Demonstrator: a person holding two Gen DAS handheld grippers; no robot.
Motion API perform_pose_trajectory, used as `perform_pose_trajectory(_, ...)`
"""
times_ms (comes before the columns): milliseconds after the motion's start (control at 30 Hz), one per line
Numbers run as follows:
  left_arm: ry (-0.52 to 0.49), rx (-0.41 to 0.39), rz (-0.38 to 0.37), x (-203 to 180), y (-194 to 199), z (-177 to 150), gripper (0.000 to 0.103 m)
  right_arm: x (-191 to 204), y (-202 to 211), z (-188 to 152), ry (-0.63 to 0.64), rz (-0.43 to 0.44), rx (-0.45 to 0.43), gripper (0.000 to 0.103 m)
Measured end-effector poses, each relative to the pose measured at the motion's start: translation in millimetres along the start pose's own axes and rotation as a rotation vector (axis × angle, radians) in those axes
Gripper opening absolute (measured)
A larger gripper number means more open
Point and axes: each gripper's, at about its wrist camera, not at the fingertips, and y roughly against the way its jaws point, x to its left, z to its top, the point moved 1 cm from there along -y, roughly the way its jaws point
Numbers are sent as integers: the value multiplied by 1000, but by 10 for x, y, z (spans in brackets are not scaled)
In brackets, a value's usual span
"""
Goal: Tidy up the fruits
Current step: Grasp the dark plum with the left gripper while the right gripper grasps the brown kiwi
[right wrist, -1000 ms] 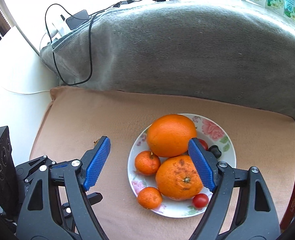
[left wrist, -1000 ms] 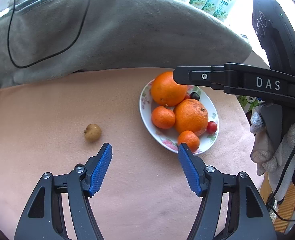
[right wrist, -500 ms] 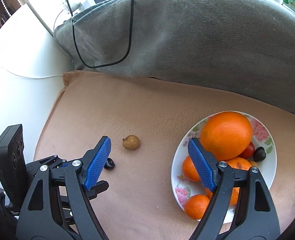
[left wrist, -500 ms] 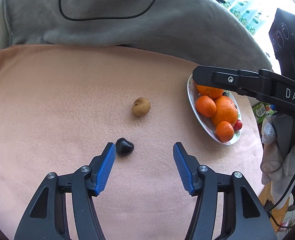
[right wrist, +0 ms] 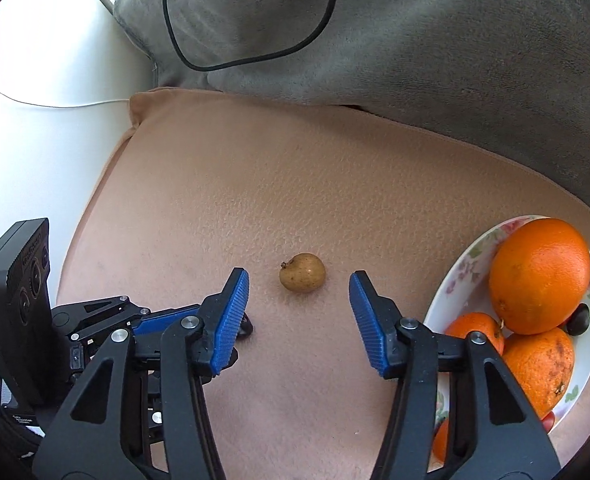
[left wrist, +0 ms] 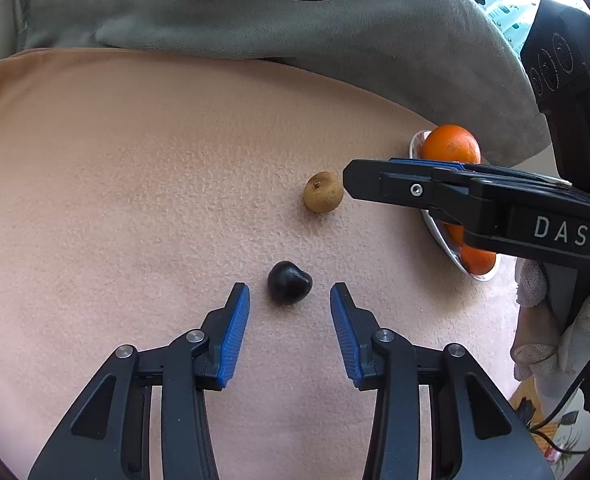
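Observation:
A small dark fruit lies on the beige cloth, just ahead of my open left gripper and between its blue pads. A small tan round fruit lies further out; in the right wrist view it sits just ahead of my open right gripper. A floral plate at the right holds several oranges, a dark fruit and a red one. The right gripper's finger crosses the left wrist view and hides most of the plate.
A grey blanket with a black cable lies behind the cloth. A white surface lies off the cloth's left edge. The left gripper's body shows at the lower left of the right wrist view.
Both grippers have moved left, away from the plate. The dark fruit now sits between the left pads and the tan fruit ahead of the right pads. Both stay open.

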Motion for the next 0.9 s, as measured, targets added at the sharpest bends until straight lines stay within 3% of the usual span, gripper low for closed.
perform_pose_trajectory(567,-5,20,-13,-20,-163,78,37,14,-456,113,-4,-32,75,44)
perform_pose_trajectory(900,-21,11,-6,-211,-159,68,25,10,-480,110,-7,-26,77,33)
